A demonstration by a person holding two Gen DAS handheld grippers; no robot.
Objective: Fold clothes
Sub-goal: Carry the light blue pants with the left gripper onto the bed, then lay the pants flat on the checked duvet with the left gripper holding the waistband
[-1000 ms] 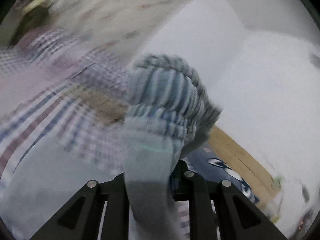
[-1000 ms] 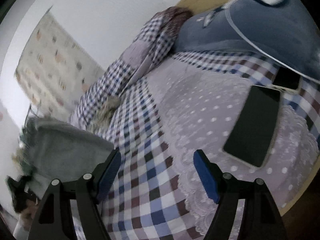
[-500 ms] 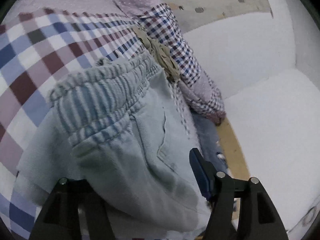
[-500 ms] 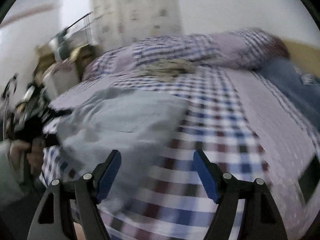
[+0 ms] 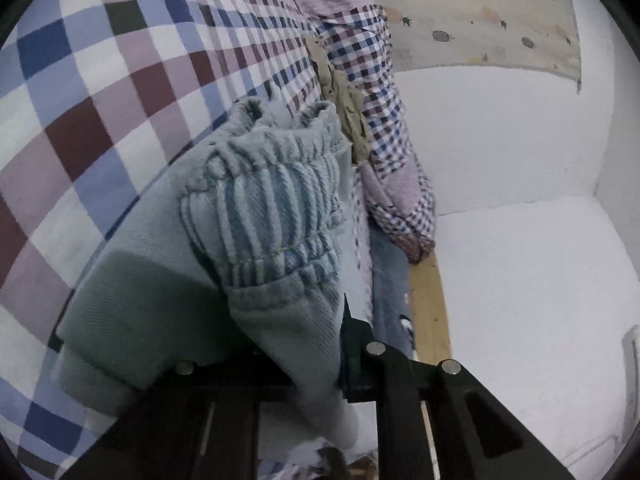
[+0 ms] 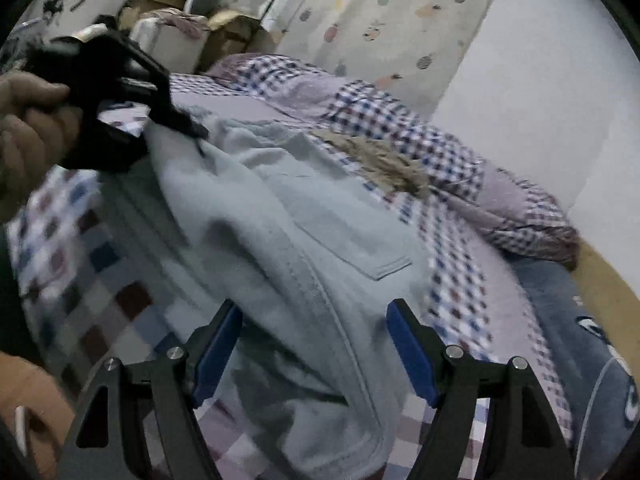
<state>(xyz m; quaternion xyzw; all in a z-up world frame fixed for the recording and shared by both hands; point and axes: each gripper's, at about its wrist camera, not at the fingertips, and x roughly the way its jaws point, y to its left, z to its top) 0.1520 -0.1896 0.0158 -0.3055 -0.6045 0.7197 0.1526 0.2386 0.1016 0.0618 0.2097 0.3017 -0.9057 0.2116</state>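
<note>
Light blue denim pants (image 5: 260, 208) with a gathered elastic waistband lie crumpled on the checked bed cover (image 5: 100, 100). My left gripper (image 5: 292, 348) is shut on the fabric just below the waistband; its left finger is buried under the cloth. In the right wrist view the pants (image 6: 300, 220) spread across the bed with a back pocket facing up. There the left gripper (image 6: 188, 130), held by a hand, pinches their far upper edge. My right gripper (image 6: 314, 344) hovers open over the near part of the pants, blue pads wide apart and nothing between them.
A crumpled tan garment (image 6: 380, 160) lies beyond the pants by a rolled checked quilt (image 6: 400, 120). A dark blue item with a white logo (image 6: 580, 340) sits at the bed's right side, along a wooden edge (image 5: 428, 300). White wall, patterned curtain (image 6: 400, 20) and boxes stand behind.
The pants, held up bunched a second ago, were laid on the bed; my left gripper opened, then shut again near the waistband. My right gripper swung over to the pants, still open.
</note>
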